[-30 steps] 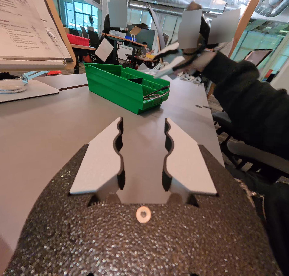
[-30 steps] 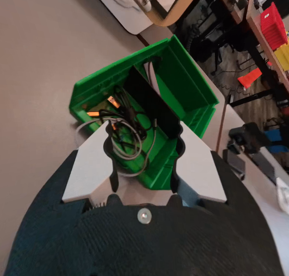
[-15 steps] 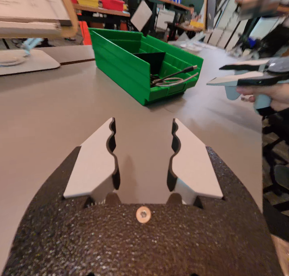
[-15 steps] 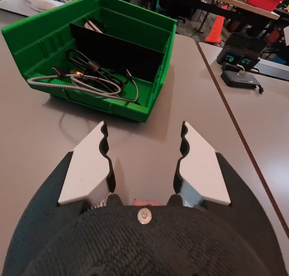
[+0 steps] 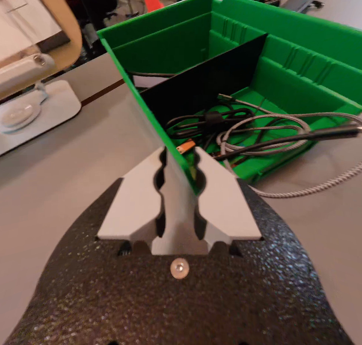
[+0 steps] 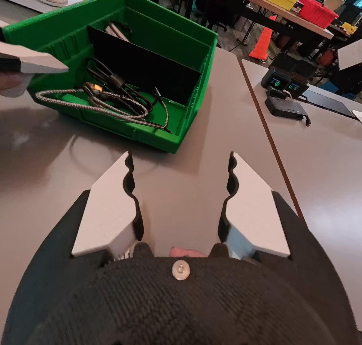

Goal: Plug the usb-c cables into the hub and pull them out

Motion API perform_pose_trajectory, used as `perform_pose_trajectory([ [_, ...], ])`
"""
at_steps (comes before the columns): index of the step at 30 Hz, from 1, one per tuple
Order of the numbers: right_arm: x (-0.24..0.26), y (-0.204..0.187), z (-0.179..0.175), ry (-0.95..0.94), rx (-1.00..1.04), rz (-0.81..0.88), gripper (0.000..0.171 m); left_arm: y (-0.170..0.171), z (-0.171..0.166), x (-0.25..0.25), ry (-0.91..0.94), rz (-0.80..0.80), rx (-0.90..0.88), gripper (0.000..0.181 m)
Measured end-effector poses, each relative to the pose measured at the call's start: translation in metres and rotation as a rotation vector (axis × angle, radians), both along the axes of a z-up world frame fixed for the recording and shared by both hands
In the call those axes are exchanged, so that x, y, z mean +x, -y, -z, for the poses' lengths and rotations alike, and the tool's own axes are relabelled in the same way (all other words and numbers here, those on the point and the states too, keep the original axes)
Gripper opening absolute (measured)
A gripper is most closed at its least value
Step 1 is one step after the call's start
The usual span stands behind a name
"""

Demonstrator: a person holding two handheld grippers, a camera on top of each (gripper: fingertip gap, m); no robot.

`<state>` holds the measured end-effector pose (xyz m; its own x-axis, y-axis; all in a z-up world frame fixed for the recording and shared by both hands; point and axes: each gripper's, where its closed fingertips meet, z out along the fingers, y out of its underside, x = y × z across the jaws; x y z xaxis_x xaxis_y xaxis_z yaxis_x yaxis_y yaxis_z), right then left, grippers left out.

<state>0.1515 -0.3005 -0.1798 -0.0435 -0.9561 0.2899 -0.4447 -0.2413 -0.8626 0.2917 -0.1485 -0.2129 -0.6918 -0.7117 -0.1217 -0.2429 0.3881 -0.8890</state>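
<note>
Since half a second ago the left gripper has closed in on the bin and narrowed its jaws; they now straddle the near end of the bin's left wall with a slim gap showing, not clamped on it. Right gripper has barely shifted: jaws wide apart, nothing between them, hovering over bare desk short of the bin's front edge.

Cables sit tangled in the bin's front compartment, ahead of the black divider. One braided cable loops out over the front lip onto the desk. Behind the divider there's a pale flat thing with a dark lead, possibly the hub; can't tell.

Risks, as I read it:
- Left fingers are on the wall, not on a cable. Closing here grabs the bin and drags or tips it.
- Cables are interlaced; pulling one plug likely lifts the whole knot, and the overhanging loop can snag the lip.
- Orange plug lies just beyond the left fingertips, close against the wall, so little room to get a finger either side.

Orientation: orange plug's long axis runs roughly across the bin, metal end toward the left wall. Grey braided plug lies near the divider, tip pointing to the left wall, lead trailing to the right edge.
</note>
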Motion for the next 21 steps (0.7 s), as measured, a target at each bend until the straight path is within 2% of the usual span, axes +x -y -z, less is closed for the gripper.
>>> perform_pose_trajectory([
  [3,-0.001,-0.001,0.0,-0.003,-0.024,-0.01,0.097,-0.023,-0.001,0.006,0.038,-0.052,0.053,0.011],
  [7,-0.007,-0.007,-0.012,0.027,-0.04,-0.028,0.097,-0.071,-0.002,-0.007,0.045,-0.057,0.02,0.005],
  [10,-0.009,-0.04,-0.029,0.073,0.014,-0.122,0.097,-0.12,-0.003,-0.032,0.047,-0.039,0.003,0.004],
  [13,-0.009,-0.092,-0.051,0.108,0.105,-0.201,0.097,-0.174,-0.004,-0.06,0.052,-0.035,0.01,0.004],
  [17,0.007,-0.195,-0.094,0.17,0.202,-0.42,0.101,-0.237,-0.004,-0.091,0.063,-0.071,0.018,0.004],
  [19,0.029,-0.253,-0.121,0.206,0.291,-0.51,0.099,-0.263,-0.004,-0.099,0.074,-0.111,0.031,0.005],
  [21,0.06,-0.314,-0.131,0.146,0.372,-0.601,0.103,-0.282,-0.004,-0.104,0.086,-0.153,0.04,0.006],
])
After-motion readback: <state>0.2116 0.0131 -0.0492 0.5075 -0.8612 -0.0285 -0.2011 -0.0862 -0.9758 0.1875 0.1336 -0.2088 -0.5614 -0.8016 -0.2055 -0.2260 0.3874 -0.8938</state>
